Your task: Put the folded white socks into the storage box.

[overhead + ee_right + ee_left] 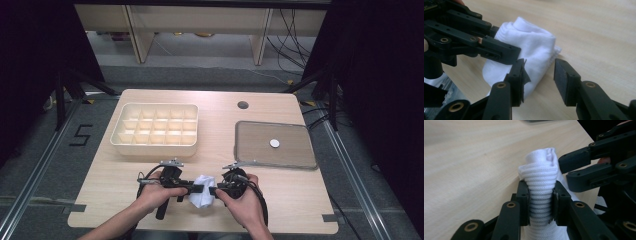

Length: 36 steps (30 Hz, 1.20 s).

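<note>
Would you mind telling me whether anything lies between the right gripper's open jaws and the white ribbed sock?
Nothing visible does. The right gripper stands open right at the white ribbed sock, one pad against the cloth and the other clear of it over bare table. The left gripper already clamps the sock's ribbed cuff from the other side.

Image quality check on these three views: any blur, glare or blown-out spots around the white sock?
High view: even light on the table, dark surroundings; white sock nearly blown out, no texture. Left gripper view: sock ribbing sharp between the left gripper pads, tabletop behind soft. Right gripper view: right gripper fairly crisp, sock bright and low-contrast, far tabletop blurred. No hard glare.
</note>
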Motion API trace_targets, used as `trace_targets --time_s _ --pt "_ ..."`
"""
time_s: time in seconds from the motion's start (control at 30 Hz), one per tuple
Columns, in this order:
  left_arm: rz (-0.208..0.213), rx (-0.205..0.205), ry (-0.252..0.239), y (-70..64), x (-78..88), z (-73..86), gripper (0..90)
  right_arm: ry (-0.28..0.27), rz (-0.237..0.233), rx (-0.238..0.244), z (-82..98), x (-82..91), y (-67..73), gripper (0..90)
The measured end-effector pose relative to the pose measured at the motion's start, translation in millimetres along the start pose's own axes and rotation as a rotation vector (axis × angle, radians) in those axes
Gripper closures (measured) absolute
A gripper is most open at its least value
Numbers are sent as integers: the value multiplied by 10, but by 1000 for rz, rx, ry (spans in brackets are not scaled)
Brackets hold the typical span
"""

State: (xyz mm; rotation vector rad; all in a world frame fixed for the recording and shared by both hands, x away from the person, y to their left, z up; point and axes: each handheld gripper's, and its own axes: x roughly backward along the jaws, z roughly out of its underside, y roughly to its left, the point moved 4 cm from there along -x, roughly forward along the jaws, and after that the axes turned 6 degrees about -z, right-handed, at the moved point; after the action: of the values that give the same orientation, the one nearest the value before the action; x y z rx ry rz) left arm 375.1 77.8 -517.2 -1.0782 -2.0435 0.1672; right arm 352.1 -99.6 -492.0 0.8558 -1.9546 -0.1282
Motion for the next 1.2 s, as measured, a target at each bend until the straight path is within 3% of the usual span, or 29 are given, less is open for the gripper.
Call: trace_targets --time_s 0.2,0.27,0.3,0.33,0.47,0.5,0.57,0.8,0.93,0.97,1.2 --pt "-50 -61 -76 49 194 -41 713 -68 44 -4 -23 115 -34 587" --pt "-54 -74 -80 69 244 -43 713 -67 53 10 -13 138 -68 587" --pt "-65 -69 -103 81 278 -48 713 -69 69 10 -8 135 -83 587" --pt "-71 -75 -111 96 309 -52 713 -96 60 74 -14 137 -120 590" --pt "-92 -78 -135 157 430 -76 713 -110 98 99 13 145 -179 601" --pt "-103 -76 -146 172 468 -85 713 -127 99 126 13 139 -192 605" --pt "-116 -75 -161 202 521 -98 713 -124 133 133 37 156 -220 613" --pt "-145 -77 -213 318 741 -170 713 -138 166 150 113 196 -334 666" --pt "-171 -71 -241 382 847 -202 713 -162 156 161 145 197 -388 678" --pt "-179 -74 -247 402 876 -211 713 -152 166 130 162 210 -380 685" --pt "-228 -64 -298 505 1075 -266 713 -192 164 145 191 198 -450 698"
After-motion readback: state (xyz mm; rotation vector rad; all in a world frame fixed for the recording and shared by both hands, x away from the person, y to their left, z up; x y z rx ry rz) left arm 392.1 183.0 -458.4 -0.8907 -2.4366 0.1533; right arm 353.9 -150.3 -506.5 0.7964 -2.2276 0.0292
